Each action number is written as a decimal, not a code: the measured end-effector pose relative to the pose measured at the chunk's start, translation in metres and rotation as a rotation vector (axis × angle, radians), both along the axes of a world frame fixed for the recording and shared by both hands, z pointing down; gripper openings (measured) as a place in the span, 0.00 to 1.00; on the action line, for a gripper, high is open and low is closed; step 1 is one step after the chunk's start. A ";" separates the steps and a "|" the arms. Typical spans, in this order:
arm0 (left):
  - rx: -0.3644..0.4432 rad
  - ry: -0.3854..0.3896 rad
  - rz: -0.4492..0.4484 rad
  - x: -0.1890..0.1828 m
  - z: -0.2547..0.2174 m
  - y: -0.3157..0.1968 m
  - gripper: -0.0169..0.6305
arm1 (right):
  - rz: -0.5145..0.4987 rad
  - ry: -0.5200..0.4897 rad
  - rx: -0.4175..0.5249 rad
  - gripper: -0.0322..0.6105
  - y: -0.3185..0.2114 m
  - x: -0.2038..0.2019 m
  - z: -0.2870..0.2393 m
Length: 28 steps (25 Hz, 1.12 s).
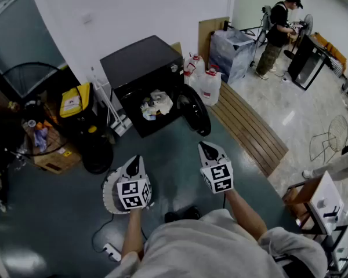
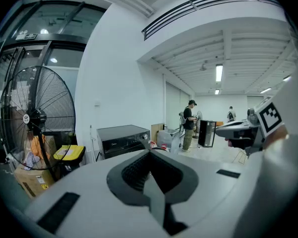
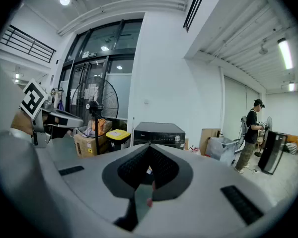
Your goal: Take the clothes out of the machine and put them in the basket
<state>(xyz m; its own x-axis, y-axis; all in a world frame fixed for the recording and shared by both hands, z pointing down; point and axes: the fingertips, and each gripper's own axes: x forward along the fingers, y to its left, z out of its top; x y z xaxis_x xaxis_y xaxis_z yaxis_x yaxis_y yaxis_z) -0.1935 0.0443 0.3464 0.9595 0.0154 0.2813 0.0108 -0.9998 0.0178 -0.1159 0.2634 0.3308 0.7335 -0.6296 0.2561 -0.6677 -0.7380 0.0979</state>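
The clothes (image 1: 156, 105) are lying in the open machine (image 1: 140, 68), none taken out yet, while the left gripper (image 1: 135, 162), above the pale basket (image 1: 108, 193), and the right gripper (image 1: 206, 149) are hovering short of it, jaws together, empty.

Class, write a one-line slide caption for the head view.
Left gripper and right gripper, both shut and empty, point at the open black machine holding clothes.

One machine (image 1: 140, 67), two claws (image 1: 134, 158) (image 1: 205, 147)
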 end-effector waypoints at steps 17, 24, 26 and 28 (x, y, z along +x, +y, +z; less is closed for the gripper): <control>0.007 -0.016 -0.025 0.024 0.010 0.051 0.05 | -0.037 -0.023 0.027 0.08 0.043 0.021 0.017; 0.004 -0.026 -0.026 0.039 0.018 0.066 0.05 | -0.047 -0.035 0.017 0.08 0.051 0.034 0.027; 0.004 -0.027 -0.028 0.047 0.018 0.063 0.05 | -0.055 -0.034 0.014 0.08 0.049 0.042 0.028; 0.002 -0.030 -0.030 0.056 0.019 0.058 0.05 | -0.059 -0.025 0.011 0.08 0.044 0.050 0.030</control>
